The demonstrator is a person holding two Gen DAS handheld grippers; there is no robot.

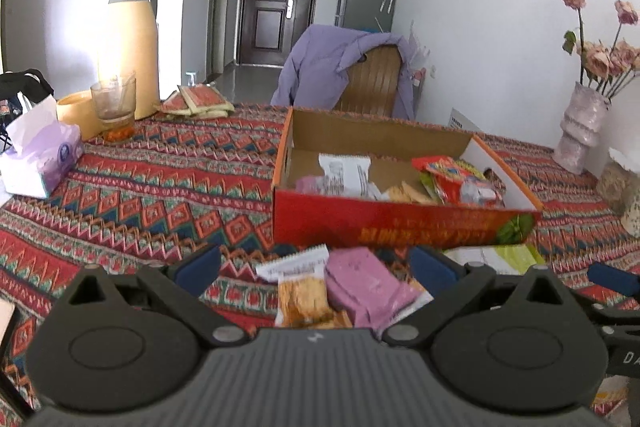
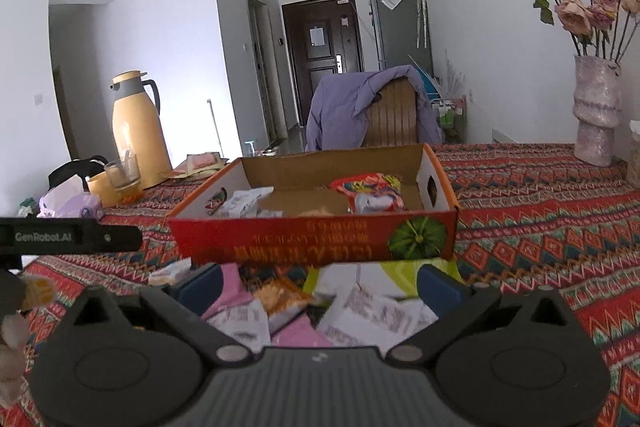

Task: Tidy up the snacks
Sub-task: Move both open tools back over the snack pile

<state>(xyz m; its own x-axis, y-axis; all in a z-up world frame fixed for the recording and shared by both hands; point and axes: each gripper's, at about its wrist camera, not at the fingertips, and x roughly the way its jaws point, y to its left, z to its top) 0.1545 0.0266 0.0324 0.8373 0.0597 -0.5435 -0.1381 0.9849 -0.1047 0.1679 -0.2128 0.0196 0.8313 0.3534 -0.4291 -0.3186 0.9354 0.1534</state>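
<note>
- The left gripper [image 1: 316, 269] is seen with its jaws spread wide; nothing is held between them, and a cracker packet [image 1: 301, 297] and a pink packet [image 1: 366, 289] are seen lying on the cloth [image 1: 152, 187] between the blue pads [image 1: 202, 269].
- The right gripper [image 2: 320, 285] is likewise spread wide and holds nothing; a loose pile of snacks [image 2: 280, 311] – white, pink and orange packets – is spread under and between its fingers.
- A green-and-white packet [image 2: 396, 277] is seen in the pile, just before the near wall of the box [image 2: 312, 239].
- The box is taken as the landmark: an open, shallow cardboard tray with a red printed front, set just beyond both grippers.
- Inside the box, a red packet [image 2: 370, 189] is seen toward its right end and a white packet [image 1: 348, 171] toward its left; bare cardboard floor is left between them and along the far wall.
- Left of the box, a broad stretch of open cloth is seen, bounded at the far left by a tissue pack [image 1: 40, 155], a glass [image 1: 114, 103] and a flask [image 1: 130, 43].
- Behind the box's left corner, flat red sachets [image 1: 196, 101] are lying at the table's far edge.
- Right of the box, open cloth runs to a vase [image 2: 596, 115] at the wall.
- Beyond the box, a chair [image 2: 390, 119] draped with a purple jacket [image 2: 340, 107] is seen at the table's far edge.
</note>
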